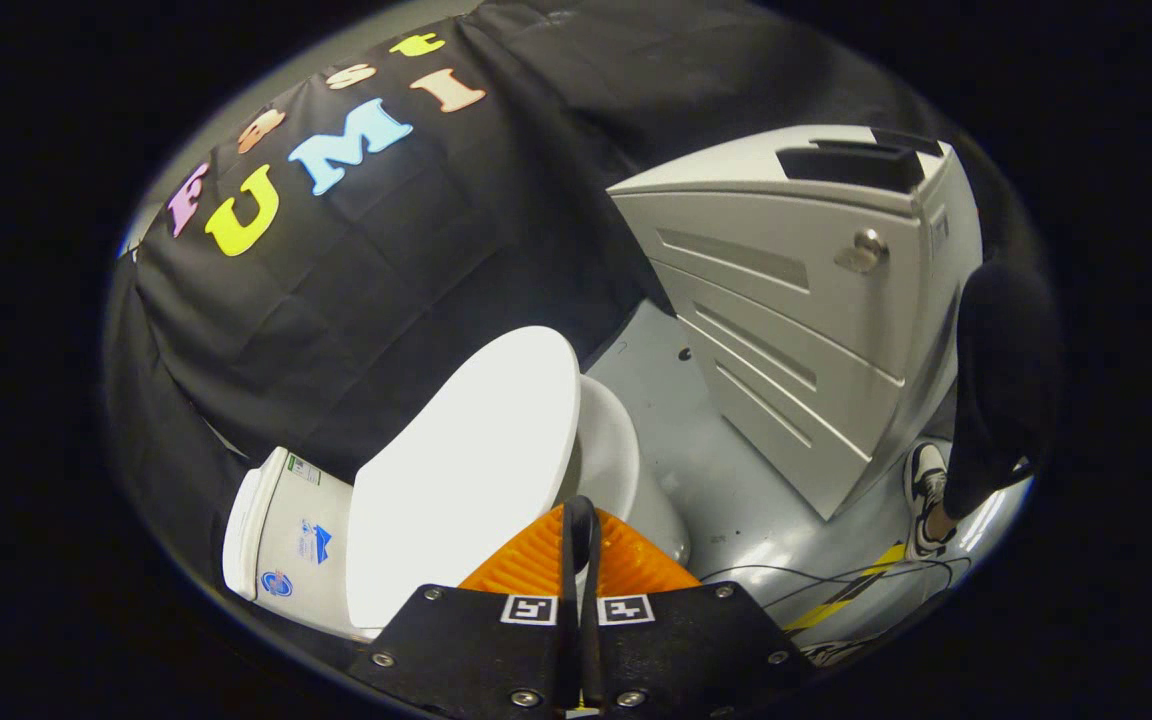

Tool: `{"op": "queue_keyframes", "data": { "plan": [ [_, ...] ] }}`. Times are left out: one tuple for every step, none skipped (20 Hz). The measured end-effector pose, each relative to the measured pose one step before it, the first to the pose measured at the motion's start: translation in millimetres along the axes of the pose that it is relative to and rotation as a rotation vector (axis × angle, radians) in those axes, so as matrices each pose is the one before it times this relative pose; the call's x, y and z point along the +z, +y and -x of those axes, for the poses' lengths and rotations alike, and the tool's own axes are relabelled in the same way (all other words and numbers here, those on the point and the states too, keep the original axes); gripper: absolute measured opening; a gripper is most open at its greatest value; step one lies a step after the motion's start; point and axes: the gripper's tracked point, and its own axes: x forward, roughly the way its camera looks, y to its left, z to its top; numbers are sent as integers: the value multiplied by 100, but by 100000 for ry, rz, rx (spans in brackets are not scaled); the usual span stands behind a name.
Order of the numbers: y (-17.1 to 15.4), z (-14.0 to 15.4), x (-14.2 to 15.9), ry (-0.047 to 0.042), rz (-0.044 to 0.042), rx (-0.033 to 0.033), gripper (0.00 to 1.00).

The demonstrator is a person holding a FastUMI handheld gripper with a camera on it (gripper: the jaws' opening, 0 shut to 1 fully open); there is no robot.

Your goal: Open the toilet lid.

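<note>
one toilet on the grey floor (pixel 736 480), against the black cloth wall. one white toilet lid (pixel 466 470) lies down over the seat, just ahead of the gripper. one white bowl (pixel 611 455) shows past the lid's far edge. one white cistern (pixel 286 540) sits behind the lid, carrying three small stickers. gripper (pixel 581 520): two fingers drawn together, tips meeting with hardly a gap, nothing held between them; tips lie at the lid's near edge, contact with the lid cannot be told. one grey cabinet (pixel 806 330) stands on the floor beyond the bowl, one metal knob on its front. one person's dark trouser leg (pixel 1001 380) and one shoe (pixel 926 495) stand beside the cabinet. thin cables (pixel 836 580) trail across the floor.
</note>
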Motion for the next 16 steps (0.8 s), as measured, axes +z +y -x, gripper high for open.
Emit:
{"op": "queue_keyframes", "data": {
  "plan": [
    [637,523,514,-1694,2258,-138,0],
    [609,468,579,-1423,1768,-342,0],
    [580,450,423,-1416,989,-342,0],
    [524,324,506,-1410,561,-207,0],
    [374,349,207,-1392,216,-162,0],
    [296,203,257,-997,443,2,0],
    [257,144,135,-963,529,-128,0],
    [251,154,173,-743,921,-241,0],
    [219,230,127,-563,1736,-97,0],
    [331,131,304,-385,2062,-217,0],
    [405,304,313,-428,2313,-339,0],
    [444,286,403,-540,2768,-410,0],
    [397,251,324,-605,2924,-553,0],
    [496,309,494,-622,2900,-631,0],
    [556,365,427,-750,2819,-418,0],
    [523,330,577,-913,2351,-252,1]
  ]
}}
